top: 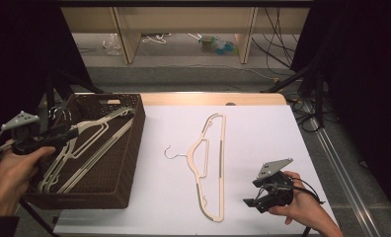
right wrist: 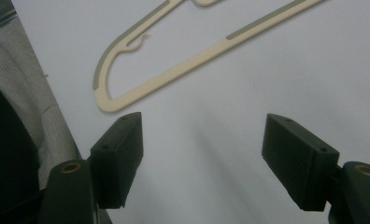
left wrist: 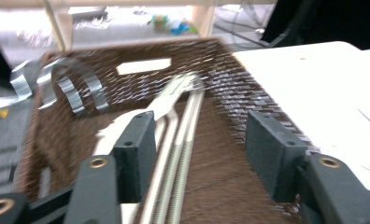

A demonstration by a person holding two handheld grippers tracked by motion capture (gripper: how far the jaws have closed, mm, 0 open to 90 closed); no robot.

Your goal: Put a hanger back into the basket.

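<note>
A cream hanger (top: 222,168) with a metal hook lies flat on the white table (top: 262,133), its end near the front edge. Several more cream hangers (top: 92,143) lie slanted in the dark woven basket (top: 119,168) at the left. My left gripper (top: 72,132) hovers over the basket's left side, open, with nothing pressed between its fingers; the basket's hangers (left wrist: 174,154) run below its jaws in the left gripper view (left wrist: 197,149). Low over the table's front right, my right gripper (top: 250,202) is open and empty. The table hanger's end (right wrist: 183,65) lies just beyond it (right wrist: 202,154).
The basket (left wrist: 230,93) takes up the table's left end, its far wall has a handle cutout (left wrist: 143,66). Beyond the table are wooden shelf legs (top: 127,37), floor cables and black stand legs (top: 292,79) at the right. White tabletop spreads right of the hanger.
</note>
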